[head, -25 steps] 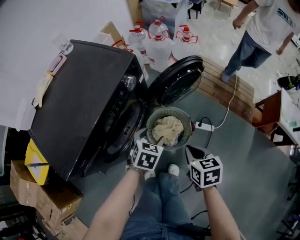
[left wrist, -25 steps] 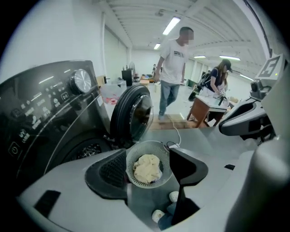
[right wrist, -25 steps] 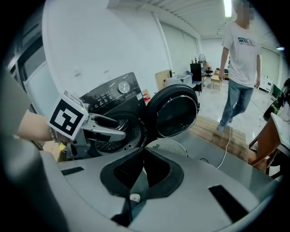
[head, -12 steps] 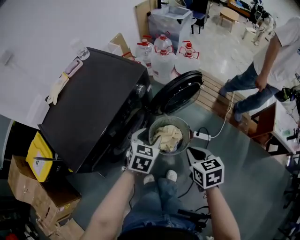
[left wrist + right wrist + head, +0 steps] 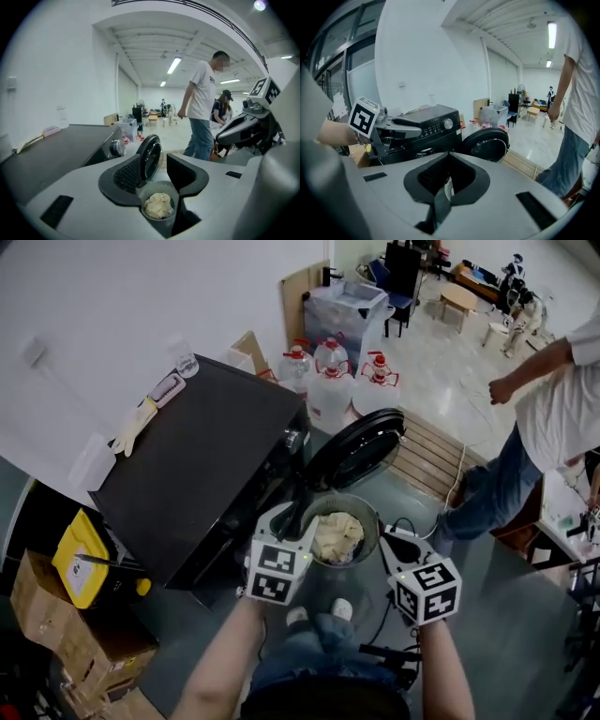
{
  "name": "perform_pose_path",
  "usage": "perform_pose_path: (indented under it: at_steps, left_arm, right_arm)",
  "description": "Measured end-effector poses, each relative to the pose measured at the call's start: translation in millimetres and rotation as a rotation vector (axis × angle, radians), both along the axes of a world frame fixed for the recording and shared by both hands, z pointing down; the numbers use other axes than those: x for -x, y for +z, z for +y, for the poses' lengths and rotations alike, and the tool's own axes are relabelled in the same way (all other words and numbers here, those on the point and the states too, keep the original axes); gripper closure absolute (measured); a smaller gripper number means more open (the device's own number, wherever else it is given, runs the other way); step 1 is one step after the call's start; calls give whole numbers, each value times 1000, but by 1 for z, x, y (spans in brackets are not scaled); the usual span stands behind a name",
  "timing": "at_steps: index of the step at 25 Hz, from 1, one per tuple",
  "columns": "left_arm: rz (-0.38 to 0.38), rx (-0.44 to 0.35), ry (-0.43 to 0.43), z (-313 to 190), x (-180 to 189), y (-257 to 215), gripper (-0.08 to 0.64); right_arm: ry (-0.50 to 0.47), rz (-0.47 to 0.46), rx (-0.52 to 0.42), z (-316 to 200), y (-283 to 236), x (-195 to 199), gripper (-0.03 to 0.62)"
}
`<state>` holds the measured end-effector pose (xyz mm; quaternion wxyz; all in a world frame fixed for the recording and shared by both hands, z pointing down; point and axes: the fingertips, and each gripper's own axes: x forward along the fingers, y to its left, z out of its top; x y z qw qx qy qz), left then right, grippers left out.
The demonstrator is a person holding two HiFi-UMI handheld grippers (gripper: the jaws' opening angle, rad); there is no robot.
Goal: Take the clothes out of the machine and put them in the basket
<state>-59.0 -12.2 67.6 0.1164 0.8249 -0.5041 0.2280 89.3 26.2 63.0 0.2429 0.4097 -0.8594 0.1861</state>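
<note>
Nearest, the left gripper (image 5: 292, 520) is held above the floor. In its own view its jaws are narrowly apart and have just been closing, with nothing between them; only the basket (image 5: 143, 198) far below is seen through the gap. The right gripper (image 5: 393, 539) is held alongside with its jaws pressed together. A small pale tag-like patch is noted at their seam in the right gripper view, and what it is cannot be told.

Below and between the two grippers, the clothes (image 5: 337, 536) are found inside the basket (image 5: 375, 525), which stands on the floor just before the machine (image 5: 197, 465).

- Handling (judged): the load is taken to be soft, limp and light, not fragile and not slippery. It would sag and trail if lifted by one corner.
- Hold (judged): a raised fold at the top of the heap is preferred, pinched deep enough that several layers are caught.
- Look: a cream, crumpled bundle is recorded, bunched into folds and filling the middle of the round grey basket below its rim. Separate garments cannot be counted.

Behind the basket, the door (image 5: 356, 448) of the black machine is swung open. The drum is not seen from here, so whether more clothes remain cannot be told.

Farther off, water bottles (image 5: 330, 381) are stood beside the machine, and a person (image 5: 553, 427) is seen at the right.
</note>
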Motion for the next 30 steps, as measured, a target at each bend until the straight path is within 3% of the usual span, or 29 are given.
perform_pose_path:
  at_steps: [7, 15, 22, 30]
  left_arm:
    - [62, -152, -21, -1, 8, -63, 458]
    - [66, -363, -17, -3, 19, -136, 540]
    - [72, -528, -15, 2, 32, -196, 557]
    - [76, -680, -12, 15, 42, -255, 557]
  right_arm:
    - [15, -46, -140, -7, -55, 3, 589]
    - [-3, -60, -363, -16, -126, 11, 589]
    - [-9, -66, -554, -20, -188, 18, 589]
    - [6, -78, -681, -17, -233, 17, 589]
